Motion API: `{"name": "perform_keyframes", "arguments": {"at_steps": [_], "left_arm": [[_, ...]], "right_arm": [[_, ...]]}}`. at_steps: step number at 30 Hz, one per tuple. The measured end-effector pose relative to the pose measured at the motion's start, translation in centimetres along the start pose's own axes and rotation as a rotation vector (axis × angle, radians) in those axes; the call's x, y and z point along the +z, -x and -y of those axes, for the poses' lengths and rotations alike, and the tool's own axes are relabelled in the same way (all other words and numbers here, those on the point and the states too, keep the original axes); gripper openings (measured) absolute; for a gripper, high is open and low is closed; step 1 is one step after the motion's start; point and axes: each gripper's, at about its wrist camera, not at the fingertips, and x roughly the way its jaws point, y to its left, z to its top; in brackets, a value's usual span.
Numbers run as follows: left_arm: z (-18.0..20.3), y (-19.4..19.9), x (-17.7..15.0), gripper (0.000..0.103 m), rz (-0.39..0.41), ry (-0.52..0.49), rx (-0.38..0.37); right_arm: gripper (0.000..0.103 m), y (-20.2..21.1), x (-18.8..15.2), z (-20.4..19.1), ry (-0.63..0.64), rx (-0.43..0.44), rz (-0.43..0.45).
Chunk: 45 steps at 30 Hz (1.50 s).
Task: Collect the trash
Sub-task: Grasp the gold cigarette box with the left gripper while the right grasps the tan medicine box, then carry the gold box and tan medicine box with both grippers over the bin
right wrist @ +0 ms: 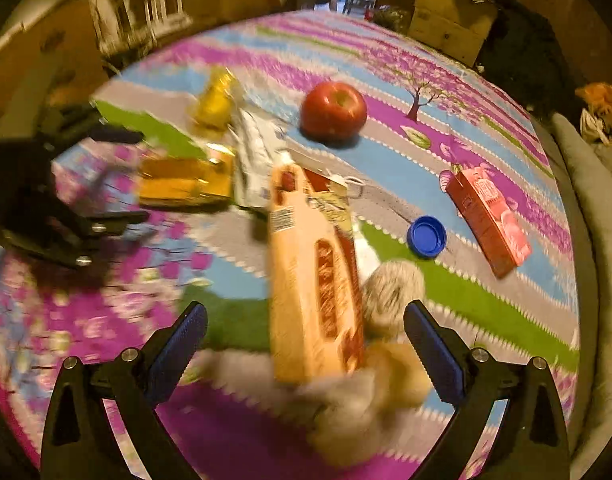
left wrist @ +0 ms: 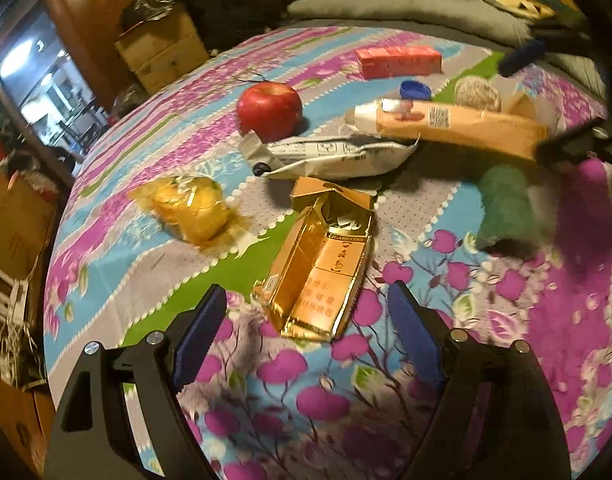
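My left gripper [left wrist: 307, 300] stands open, tilted down over a flattened gold cigarette pack [left wrist: 321, 264] that lies just beyond its fingertips, untouched. A crumpled white wrapper [left wrist: 329, 156] and yellow cellophane [left wrist: 190, 208] lie farther off. My right gripper [right wrist: 306, 312] is open astride a long orange package [right wrist: 309, 280], and its blue pads stay clear of the sides. A paper ball [right wrist: 391, 292] and a blue bottle cap [right wrist: 425, 236] lie to the right of that package. The right wrist view is blurred.
A red apple [left wrist: 270, 110] and a pink carton [right wrist: 487, 220] sit on the flowered tablecloth [left wrist: 313, 392]. A green cloth [left wrist: 503, 204] lies at the right. Cardboard boxes [left wrist: 162, 48] stand beyond the far edge, and grey cushions [left wrist: 405, 8] behind.
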Motion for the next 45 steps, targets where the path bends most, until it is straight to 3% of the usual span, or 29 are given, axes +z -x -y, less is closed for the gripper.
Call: {"name": "perform_keyframes", "arguments": {"at_steps": [2,5,9,10,11,15,21,27,31,37,45], "left_arm": [[0.2,-1.0,-0.1,0.079,-0.022,-0.028,-0.025],[0.1,-1.9,-0.1,0.079,-0.015,-0.031,-0.049],[0.2,-2.5,0.4,0.060,-0.001,-0.019,-0.067],[0.5,-2.6,0.6,0.054,0.002,-0.036,-0.071],[0.9,-2.7,0.7,0.053,0.007,-0.051,-0.063],[1.5,-2.3,1.0,0.049,-0.004,-0.028,-0.034],[2.3,3.5,-0.7,0.049,0.059,0.075,-0.011],[3.1,10.6,-1.6,0.049,0.124,0.229,0.093],[4.7,14.5,-1.1,0.049,0.172,0.283,0.168],[9.3,18.3,0.7,0.049,0.205,0.302,0.266],[15.9,21.1,4.7,0.049,0.250,0.317,0.157]], "right_arm": [[0.086,-1.5,0.3,0.4,-0.002,0.006,-0.036],[0.086,-3.1,0.6,0.6,0.016,-0.029,-0.049],[0.081,-3.8,0.8,0.8,0.022,-0.045,-0.033],[0.070,-3.8,0.7,0.7,0.034,-0.065,-0.028],[0.062,-3.8,0.8,0.7,0.039,-0.075,-0.025],[0.061,-3.0,0.8,0.7,0.001,-0.052,0.007],[0.060,3.0,-0.6,-1.0,-0.041,0.023,0.140],[0.060,11.9,-4.5,-2.9,-0.182,0.133,0.309],[0.060,16.2,-8.4,-4.4,-0.275,0.140,0.379],[0.060,21.5,-14.1,-6.8,-0.336,0.049,0.445],[0.060,29.4,-21.4,-6.1,-0.462,-0.086,0.538]]}}
